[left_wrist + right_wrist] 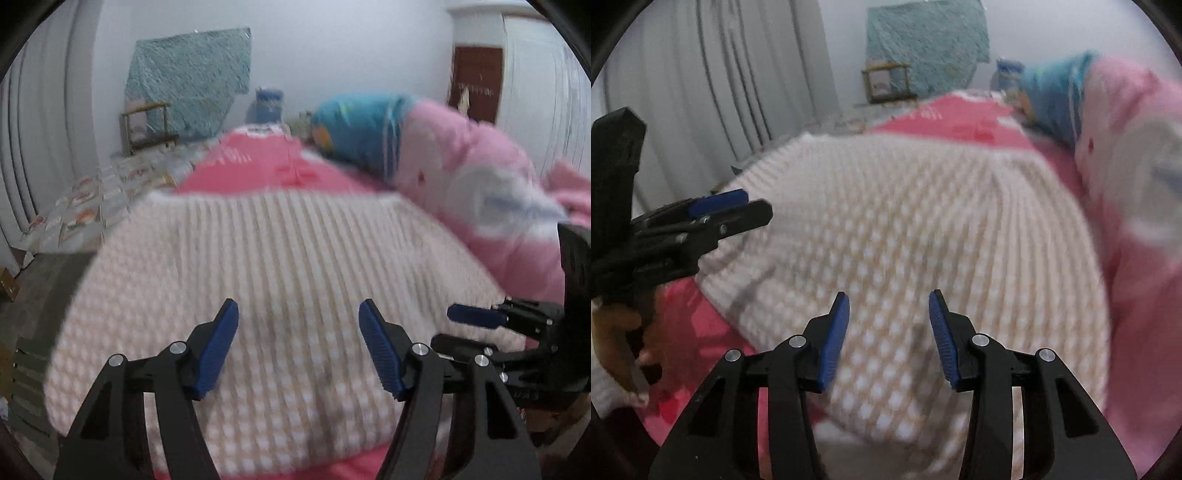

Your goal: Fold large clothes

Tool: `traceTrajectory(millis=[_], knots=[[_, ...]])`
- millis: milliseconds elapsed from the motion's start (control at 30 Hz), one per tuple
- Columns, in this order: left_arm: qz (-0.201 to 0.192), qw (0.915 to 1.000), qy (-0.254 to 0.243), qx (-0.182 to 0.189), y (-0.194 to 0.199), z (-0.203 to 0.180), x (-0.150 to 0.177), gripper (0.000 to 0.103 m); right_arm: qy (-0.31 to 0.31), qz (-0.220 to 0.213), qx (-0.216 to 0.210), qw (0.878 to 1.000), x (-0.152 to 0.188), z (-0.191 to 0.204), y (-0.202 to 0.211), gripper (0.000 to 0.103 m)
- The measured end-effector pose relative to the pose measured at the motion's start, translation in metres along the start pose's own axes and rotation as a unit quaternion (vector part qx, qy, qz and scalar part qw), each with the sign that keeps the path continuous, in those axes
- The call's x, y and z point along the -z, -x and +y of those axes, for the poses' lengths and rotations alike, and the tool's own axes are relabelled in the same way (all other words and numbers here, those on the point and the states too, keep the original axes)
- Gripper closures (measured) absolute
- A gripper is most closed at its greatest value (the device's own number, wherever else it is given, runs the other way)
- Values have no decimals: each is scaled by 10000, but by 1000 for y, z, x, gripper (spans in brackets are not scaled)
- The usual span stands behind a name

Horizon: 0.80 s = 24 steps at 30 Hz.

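A cream knit garment (pixel 277 251) with a white dotted pattern lies folded and spread on the pink bed sheet (pixel 258 166). My left gripper (pixel 298 306) hovers over its near part, open, with nothing between the blue pads. The right gripper (pixel 454 328) shows at the right edge of the left wrist view. In the right wrist view the same garment (pixel 905 206) fills the middle, and my right gripper (pixel 889 295) stands open above it, pads clear of the knit. The left gripper (pixel 757 205) reaches in from the left, held by a hand (pixel 620 332).
A heaped pink quilt (pixel 461 166) and a blue bundle (pixel 358 125) lie along the bed's right side. White curtains (pixel 37 129) hang at the left. A teal cloth (pixel 192 74) and a wooden frame (pixel 147 125) stand by the far wall.
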<state>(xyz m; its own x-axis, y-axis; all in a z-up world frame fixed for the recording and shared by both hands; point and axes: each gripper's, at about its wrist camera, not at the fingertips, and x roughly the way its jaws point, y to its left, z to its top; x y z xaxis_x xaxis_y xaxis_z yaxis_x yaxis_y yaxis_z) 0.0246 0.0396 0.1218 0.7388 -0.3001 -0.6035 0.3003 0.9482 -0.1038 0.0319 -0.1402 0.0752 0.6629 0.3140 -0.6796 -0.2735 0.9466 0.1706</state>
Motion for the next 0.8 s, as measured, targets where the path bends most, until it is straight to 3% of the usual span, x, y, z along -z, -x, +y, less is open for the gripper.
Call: traceTrajectory(millis=[100, 167, 200, 267, 600, 733, 800], knots=[[171, 9997, -32, 175, -18, 6, -9, 37, 203, 57, -40, 9998, -28, -5, -17, 62], [689, 9975, -98, 137, -51, 8, 1, 37, 388, 400, 202, 9982, -31, -11, -46, 62], [934, 9954, -58, 185, -67, 11, 9, 37, 329, 554, 85, 9979, -25, -18, -59, 62], [890, 9959, -81, 168, -80, 14, 19, 36, 0, 443, -223, 9988, -9, -33, -69, 62], [844, 9963, -167, 82, -72, 10, 21, 36, -68, 290, 55, 9995, 14, -32, -40, 62], [899, 9954, 86, 310, -59, 20, 25, 36, -269, 223, 119, 9993, 29, -33, -15, 63], [880, 9940, 339, 560, -50, 25, 18, 36, -175, 223, 124, 9995, 20, -31, -4, 71]])
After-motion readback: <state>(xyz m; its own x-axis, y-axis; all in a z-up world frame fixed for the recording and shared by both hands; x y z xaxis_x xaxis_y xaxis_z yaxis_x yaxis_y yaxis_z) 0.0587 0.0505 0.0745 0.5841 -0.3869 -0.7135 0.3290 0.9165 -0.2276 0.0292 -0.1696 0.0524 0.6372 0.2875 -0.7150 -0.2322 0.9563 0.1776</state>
